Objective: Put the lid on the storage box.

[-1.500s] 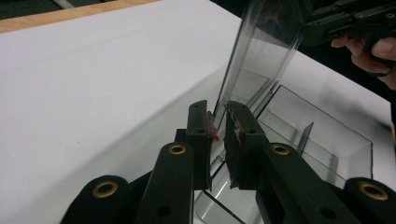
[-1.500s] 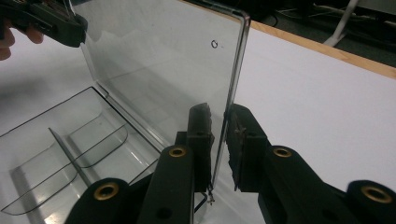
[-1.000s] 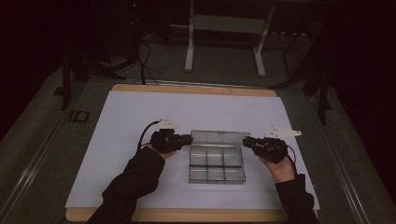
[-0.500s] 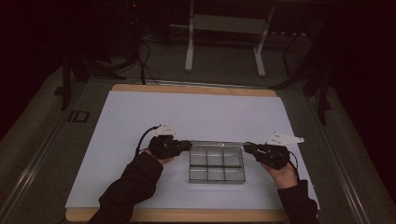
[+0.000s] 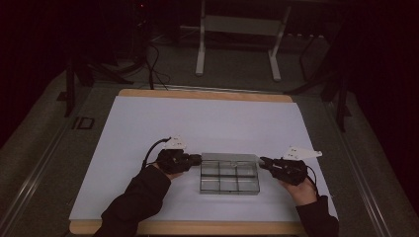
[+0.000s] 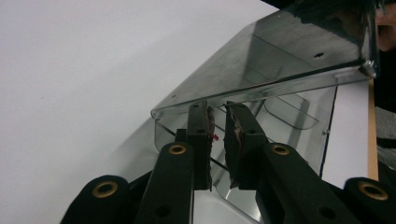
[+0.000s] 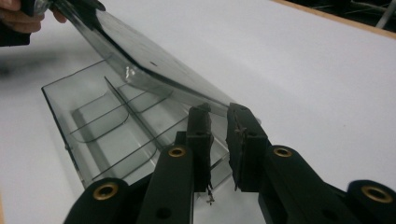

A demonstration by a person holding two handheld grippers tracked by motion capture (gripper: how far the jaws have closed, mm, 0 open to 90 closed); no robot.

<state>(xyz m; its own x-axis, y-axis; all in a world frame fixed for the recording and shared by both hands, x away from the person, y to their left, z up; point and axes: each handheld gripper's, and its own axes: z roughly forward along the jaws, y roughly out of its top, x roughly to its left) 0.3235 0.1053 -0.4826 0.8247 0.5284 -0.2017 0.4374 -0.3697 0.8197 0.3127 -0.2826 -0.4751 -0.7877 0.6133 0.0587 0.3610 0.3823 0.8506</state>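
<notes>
Lid (image 5: pixel 230 158) lowered since earlier | one six-compartment box (image 5: pixel 229 178) | two hand-held grippers, left (image 5: pixel 193 160) and right (image 5: pixel 264 162), pinching lid ends

This looks like a lab or a recording studio rather than a home. A wooden-edged table (image 5: pixel 207 94) covered by a plain white sheet (image 5: pixel 207 123) stands in a dark room lit mostly over the work surface. Beyond the table's far edge, well past the grippers, black cables (image 5: pixel 153 64) trail across a grey carpeted floor (image 5: pixel 237 74), beside the white metal legs of a stand (image 5: pixel 237 44). Dark equipment frames (image 5: pixel 341 84) stand out to the right of the table.
</notes>
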